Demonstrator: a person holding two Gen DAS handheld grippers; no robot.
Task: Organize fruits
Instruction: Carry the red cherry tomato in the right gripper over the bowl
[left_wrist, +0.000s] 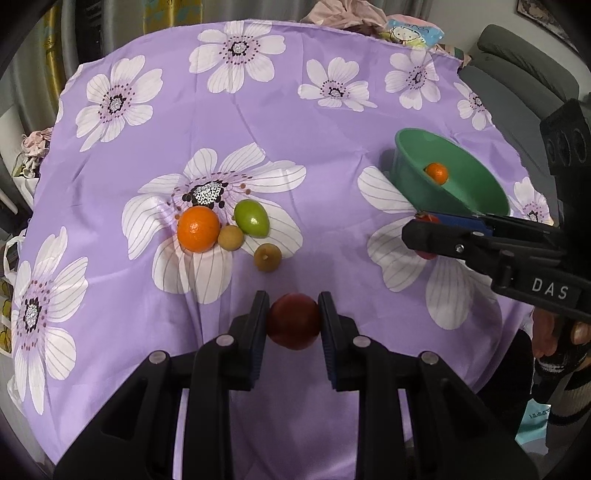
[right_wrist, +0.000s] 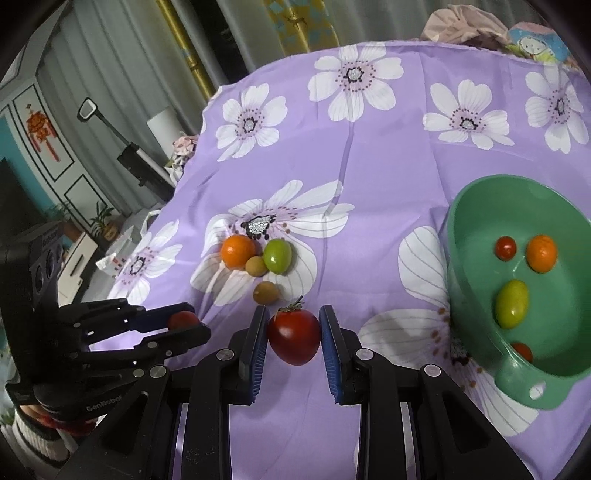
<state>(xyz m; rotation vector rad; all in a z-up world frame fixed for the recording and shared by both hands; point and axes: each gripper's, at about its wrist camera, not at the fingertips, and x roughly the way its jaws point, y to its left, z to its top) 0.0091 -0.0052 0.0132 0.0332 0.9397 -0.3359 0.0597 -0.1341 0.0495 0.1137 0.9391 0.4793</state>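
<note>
My left gripper (left_wrist: 294, 321) is shut on a dark red round fruit (left_wrist: 293, 320) just above the purple flowered cloth; it also shows in the right wrist view (right_wrist: 186, 323). My right gripper (right_wrist: 293, 334) is shut on a red tomato (right_wrist: 294, 336) with a green stem, left of the green bowl (right_wrist: 480, 206). The bowl holds a small orange (right_wrist: 541, 253), a small red tomato (right_wrist: 505, 247), a green fruit (right_wrist: 511, 303) and another red one (right_wrist: 522, 351). On the cloth lie an orange (left_wrist: 198, 229), a green fruit (left_wrist: 251, 218) and two small brown fruits (left_wrist: 230, 238) (left_wrist: 267, 257).
The table is covered by a purple cloth with white flowers (left_wrist: 236, 55). Clothes and a printed pillow (left_wrist: 410, 31) lie at the far edge. A grey sofa (left_wrist: 524, 62) stands at the right. Bags hang off the left edge.
</note>
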